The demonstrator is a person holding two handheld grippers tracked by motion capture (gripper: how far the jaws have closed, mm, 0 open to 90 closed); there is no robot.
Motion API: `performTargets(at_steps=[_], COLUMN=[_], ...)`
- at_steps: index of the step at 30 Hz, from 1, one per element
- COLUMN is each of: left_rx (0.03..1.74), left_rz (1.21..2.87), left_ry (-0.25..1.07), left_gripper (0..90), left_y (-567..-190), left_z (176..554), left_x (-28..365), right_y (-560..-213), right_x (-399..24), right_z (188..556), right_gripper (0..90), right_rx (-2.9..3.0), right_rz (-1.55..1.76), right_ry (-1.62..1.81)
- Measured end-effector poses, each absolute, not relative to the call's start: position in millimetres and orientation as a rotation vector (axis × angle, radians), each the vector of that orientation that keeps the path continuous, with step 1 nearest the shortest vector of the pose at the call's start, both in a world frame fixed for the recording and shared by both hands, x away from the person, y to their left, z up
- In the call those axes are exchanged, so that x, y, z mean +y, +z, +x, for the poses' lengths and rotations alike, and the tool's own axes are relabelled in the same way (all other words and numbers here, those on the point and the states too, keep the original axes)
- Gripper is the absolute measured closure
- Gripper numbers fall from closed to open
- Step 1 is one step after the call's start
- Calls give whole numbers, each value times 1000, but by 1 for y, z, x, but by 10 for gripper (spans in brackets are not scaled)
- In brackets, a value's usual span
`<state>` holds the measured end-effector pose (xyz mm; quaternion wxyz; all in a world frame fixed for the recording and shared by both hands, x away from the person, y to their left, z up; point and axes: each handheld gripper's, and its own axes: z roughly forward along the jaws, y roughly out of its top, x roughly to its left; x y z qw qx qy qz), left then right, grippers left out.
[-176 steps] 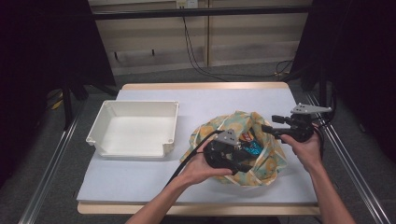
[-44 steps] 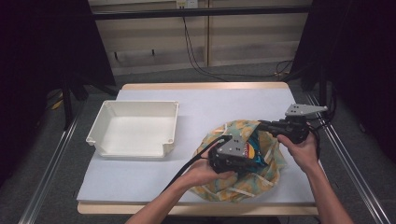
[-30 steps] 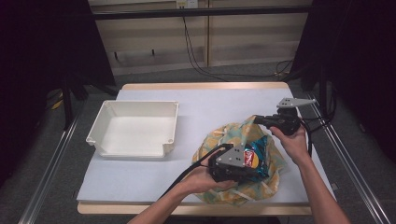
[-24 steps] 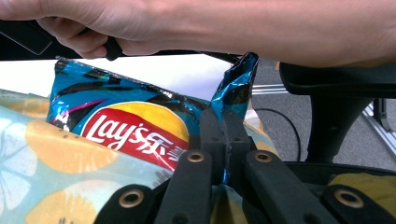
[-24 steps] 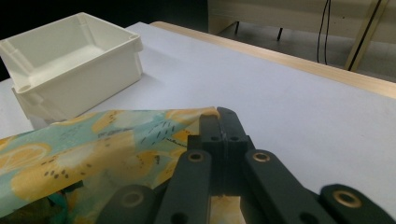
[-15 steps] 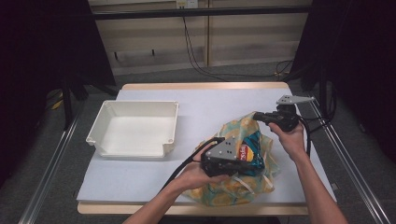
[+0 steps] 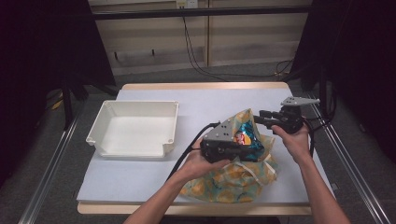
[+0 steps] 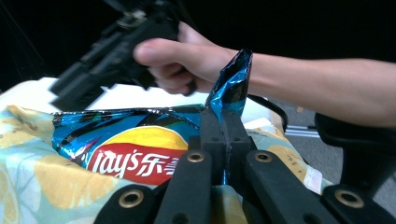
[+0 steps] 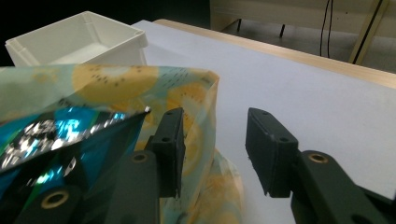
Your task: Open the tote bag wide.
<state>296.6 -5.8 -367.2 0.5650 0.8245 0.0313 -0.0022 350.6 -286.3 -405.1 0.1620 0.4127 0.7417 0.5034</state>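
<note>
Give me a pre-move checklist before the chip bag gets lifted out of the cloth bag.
1. Left gripper shut on the chip bag, pinching its top edge: ok.
2. Right gripper with jaws open, nothing between them: ok.
3. Right gripper holding the cloth bag down: not ok, its jaws sit beside the rim, not on it.
4. Chip bag free of the cloth: not ok, its lower part sits inside.
5. White bin free of things: ok.
6. Depth of grip on the foil: cannot tell.
</note>
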Motion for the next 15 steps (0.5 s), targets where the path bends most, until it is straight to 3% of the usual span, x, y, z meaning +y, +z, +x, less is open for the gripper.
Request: performTargets(at_steps=[6,15], left_rx=[151,236], left_rz=[1901,1883], left_ry=[33,53], left_gripper=[900,900], left_y=[-356,-356], left_z=[313,336], left_x=[-3,-3], right_y=[-400,-401], right_x=[-293,-298], right_z=[333,293], right_gripper=[537,560], right_rx=[2092,2124], right_rz=[1182,1174], right_ry=[1429,1486])
